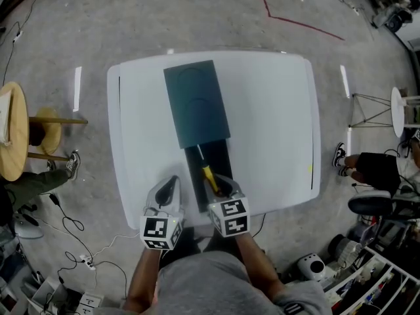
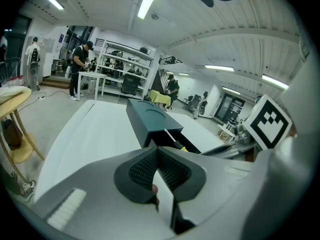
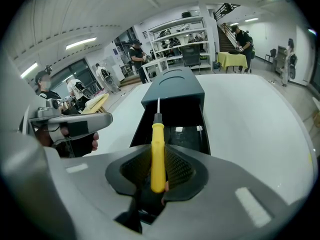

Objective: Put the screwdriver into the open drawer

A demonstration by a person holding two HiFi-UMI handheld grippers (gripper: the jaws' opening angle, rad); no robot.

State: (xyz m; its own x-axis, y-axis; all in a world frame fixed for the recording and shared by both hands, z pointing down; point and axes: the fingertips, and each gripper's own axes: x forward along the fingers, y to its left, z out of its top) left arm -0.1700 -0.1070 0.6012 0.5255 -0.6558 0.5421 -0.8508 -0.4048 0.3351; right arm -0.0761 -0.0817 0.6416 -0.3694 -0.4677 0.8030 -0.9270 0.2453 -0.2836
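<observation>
A white table (image 1: 275, 123) with rounded corners stands on a grey floor (image 1: 197, 18). A dark teal cabinet (image 1: 197, 100) lies on the table, long axis running away from the person. Its drawer (image 1: 222, 155) is pulled open toward the near table edge, with a black interior. The screwdriver (image 1: 209, 176) sits over the open drawer, yellow handle nearest the person, shaft pointing toward the cabinet. The handle's near end is between the jaws of the right gripper (image 1: 220, 188). The left gripper (image 1: 169, 188) is just left of the drawer, over bare table, tapering to a single tip. A red tape line (image 1: 298, 22) marks the floor beyond the table
</observation>
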